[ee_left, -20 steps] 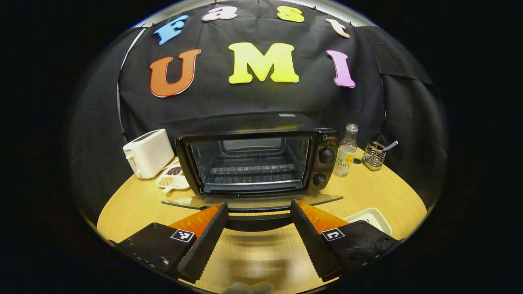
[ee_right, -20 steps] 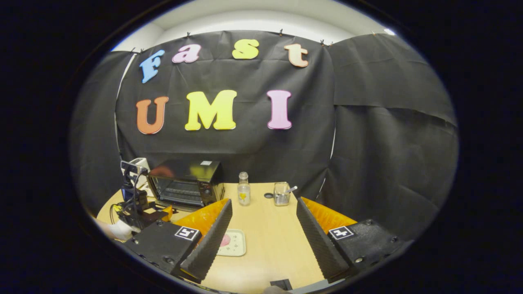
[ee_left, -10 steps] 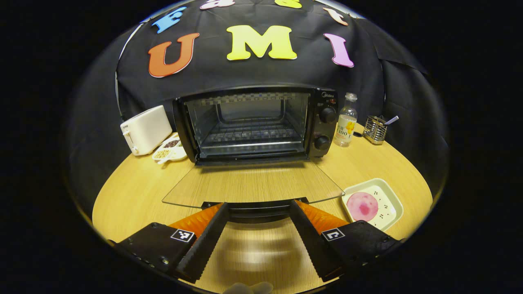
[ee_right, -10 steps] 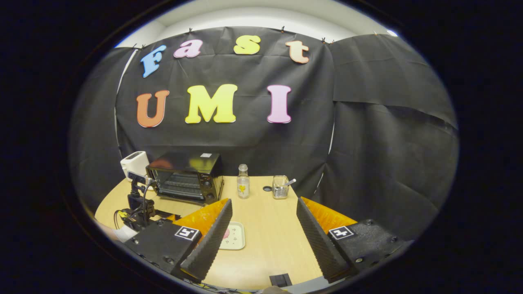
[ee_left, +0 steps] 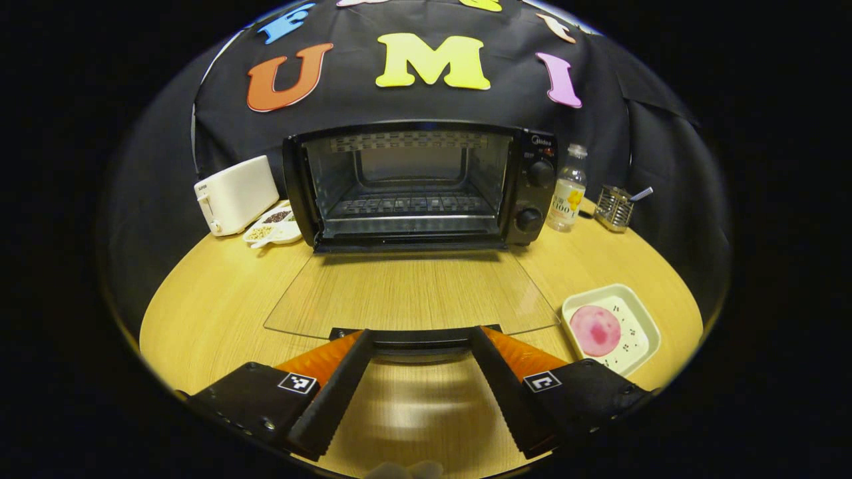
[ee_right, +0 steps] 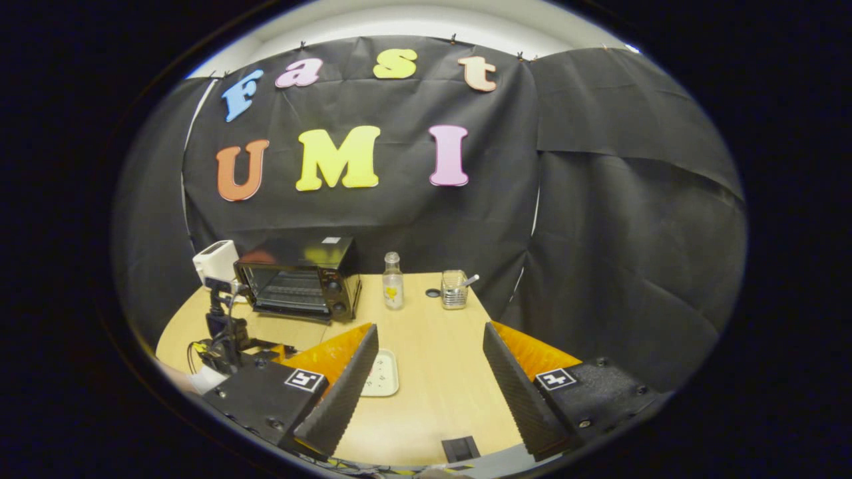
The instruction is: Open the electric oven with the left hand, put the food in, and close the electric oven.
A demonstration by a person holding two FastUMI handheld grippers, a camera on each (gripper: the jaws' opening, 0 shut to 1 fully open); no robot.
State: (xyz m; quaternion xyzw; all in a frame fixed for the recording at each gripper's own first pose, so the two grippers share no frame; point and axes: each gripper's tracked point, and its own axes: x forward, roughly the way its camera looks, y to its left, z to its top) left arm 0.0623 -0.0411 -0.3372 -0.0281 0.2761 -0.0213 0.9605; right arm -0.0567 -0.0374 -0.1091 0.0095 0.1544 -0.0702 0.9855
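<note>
The left gripper (ee_left: 416, 346) has its fingers spread wide to either side of the door handle (ee_left: 416, 338), with no clear sign of either finger pressing on it. Just beyond the fingertips the glass door (ee_left: 413, 293) lies folded fully down, level with the table (ee_left: 213, 299), so the opening step looks done. Right of the fingers, near the table's edge, sits the tray (ee_left: 636, 316) holding the pink food (ee_left: 594, 330), untouched; loading it and shutting the door are left. Farther ahead the oven (ee_left: 426, 186) gapes, its rack bare. A toaster (ee_left: 234, 194) and a dish of grains (ee_left: 273, 226) stand left of it, a bottle (ee_left: 566, 198) and a wire basket (ee_left: 614, 207) to the right.

The right gripper (ee_right: 429, 379) hangs wide open and empty above the table's near side, the tray (ee_right: 385, 374) just past its left finger. Bare wood lies ahead of it. A path from tray to oven must clear the door's right corner, which reaches close to the tray.
</note>
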